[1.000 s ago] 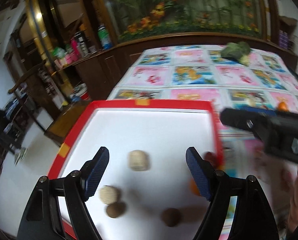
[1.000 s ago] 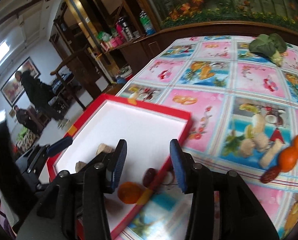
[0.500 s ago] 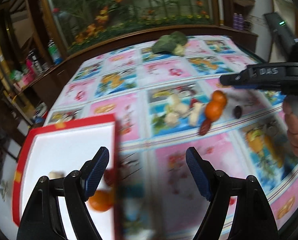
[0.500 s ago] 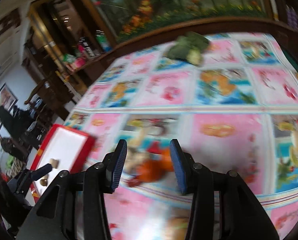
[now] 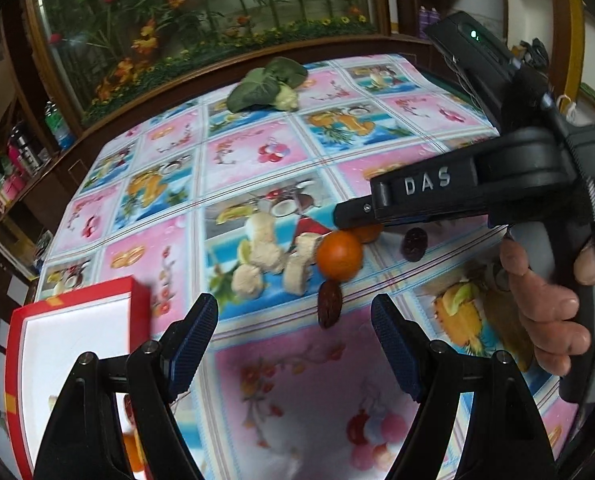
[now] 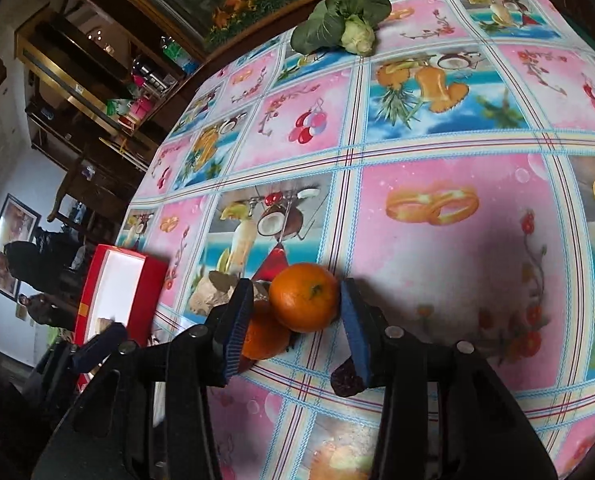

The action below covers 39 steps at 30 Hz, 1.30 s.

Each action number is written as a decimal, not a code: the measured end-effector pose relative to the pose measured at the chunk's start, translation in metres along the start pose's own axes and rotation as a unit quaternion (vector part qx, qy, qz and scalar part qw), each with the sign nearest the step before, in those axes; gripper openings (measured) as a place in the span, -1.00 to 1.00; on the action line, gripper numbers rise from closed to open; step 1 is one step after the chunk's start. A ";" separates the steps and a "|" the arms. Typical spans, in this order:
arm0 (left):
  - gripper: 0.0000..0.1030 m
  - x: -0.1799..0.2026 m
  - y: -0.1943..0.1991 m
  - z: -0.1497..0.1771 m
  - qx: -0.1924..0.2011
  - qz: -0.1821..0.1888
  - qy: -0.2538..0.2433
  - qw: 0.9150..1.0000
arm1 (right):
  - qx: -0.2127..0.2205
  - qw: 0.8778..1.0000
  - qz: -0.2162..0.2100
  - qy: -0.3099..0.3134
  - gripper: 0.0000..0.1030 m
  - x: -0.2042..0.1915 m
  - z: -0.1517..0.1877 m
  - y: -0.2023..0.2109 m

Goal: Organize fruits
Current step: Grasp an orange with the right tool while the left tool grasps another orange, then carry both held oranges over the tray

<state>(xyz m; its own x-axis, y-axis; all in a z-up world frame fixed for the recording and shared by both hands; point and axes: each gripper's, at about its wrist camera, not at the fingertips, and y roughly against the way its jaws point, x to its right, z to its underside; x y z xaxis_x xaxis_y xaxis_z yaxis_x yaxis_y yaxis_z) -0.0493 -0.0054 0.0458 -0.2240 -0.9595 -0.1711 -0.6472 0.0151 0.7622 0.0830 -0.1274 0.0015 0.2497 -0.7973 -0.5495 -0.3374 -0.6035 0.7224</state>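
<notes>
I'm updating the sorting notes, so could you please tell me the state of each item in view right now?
Left hand-held gripper: open, empty, above the cloth.
Right hand-held gripper: jaws just closing around the far orange, contact unclear.
Far orange: on the cloth, between the right jaws.
Near orange: on the cloth, touching the far one.
Red tray: open-topped, partly filled.
Dark date: loose on the cloth.
Leafy green: untouched at the far edge.

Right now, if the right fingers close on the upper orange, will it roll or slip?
The upper orange looks round and smooth, so it may roll. It rests against a second orange, which could shift. The right gripper, closing, already brackets it.
</notes>
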 end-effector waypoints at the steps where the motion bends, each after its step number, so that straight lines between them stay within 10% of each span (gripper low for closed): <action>1: 0.53 0.002 -0.003 -0.003 -0.001 0.002 -0.005 1.000 | -0.004 1.000 0.000 -0.006 -0.29 0.003 -0.001 0.000; 7: 0.52 0.012 -0.027 -0.023 -0.018 0.003 -0.028 0.999 | 0.018 0.996 -0.045 -0.078 -0.29 0.026 -0.009 0.019; 25: -0.44 0.025 -0.042 -0.030 -0.017 -0.003 -0.054 0.998 | 0.065 0.989 -0.065 -0.113 -0.29 0.037 -0.016 0.050; 39: -0.44 -0.031 0.046 -0.004 0.076 -0.041 0.022 0.996 | 0.084 0.994 -0.062 -0.039 -0.29 0.003 -0.005 0.048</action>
<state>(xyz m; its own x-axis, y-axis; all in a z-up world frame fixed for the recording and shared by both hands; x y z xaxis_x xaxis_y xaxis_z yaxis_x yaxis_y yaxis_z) -0.0698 0.0243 0.0887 -0.1355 -0.9705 -0.1995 -0.7651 -0.0255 0.6434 0.0719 -0.1585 0.0368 0.2303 -0.7101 -0.6654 -0.4569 -0.6826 0.5703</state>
